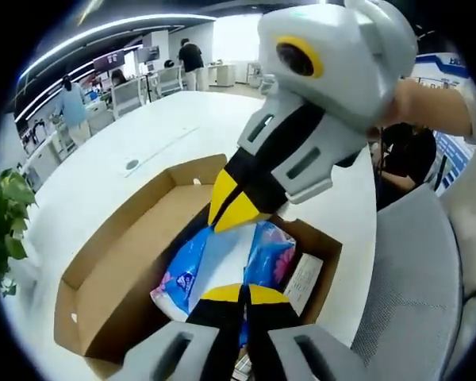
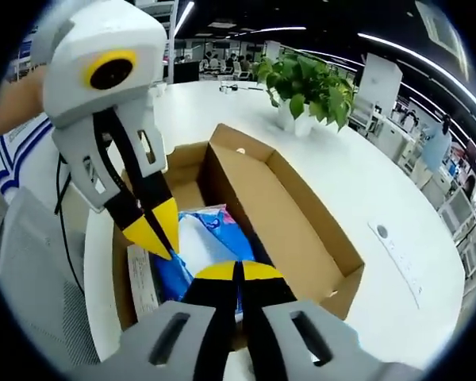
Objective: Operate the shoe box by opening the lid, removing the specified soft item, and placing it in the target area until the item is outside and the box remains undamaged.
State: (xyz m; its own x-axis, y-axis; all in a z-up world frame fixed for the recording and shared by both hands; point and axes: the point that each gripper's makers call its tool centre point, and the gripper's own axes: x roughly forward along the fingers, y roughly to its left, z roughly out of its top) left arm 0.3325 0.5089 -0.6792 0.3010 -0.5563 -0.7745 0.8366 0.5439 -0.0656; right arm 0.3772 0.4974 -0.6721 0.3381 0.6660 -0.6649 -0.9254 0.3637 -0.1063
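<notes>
1. I see the shoe box (image 1: 127, 262) open on the white table (image 1: 143, 151); a blue soft pack (image 1: 186, 274) lies inside.
2. My left gripper (image 1: 243, 292) and right gripper (image 2: 238, 271): jaws pressed together, gripping nothing, hovering over the pack.
3. Plant (image 2: 305, 87) at 12 o'clock in the right gripper view.

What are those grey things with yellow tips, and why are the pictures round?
They are two hand-held grabbing tools; a person holds one in each hand. Each carries a small wide-angle camera, which makes the pictures round. In the left gripper view, the left gripper rises from the bottom, and the right gripper reaches in from above. The right gripper view shows the same scene from the other tool. Both tools have their yellow-tipped fingers pressed together over an open cardboard shoe box on a white table. Inside lies a soft blue packet beside a white paper. I can't tell if anything is gripped. A potted plant stands nearby.
</notes>
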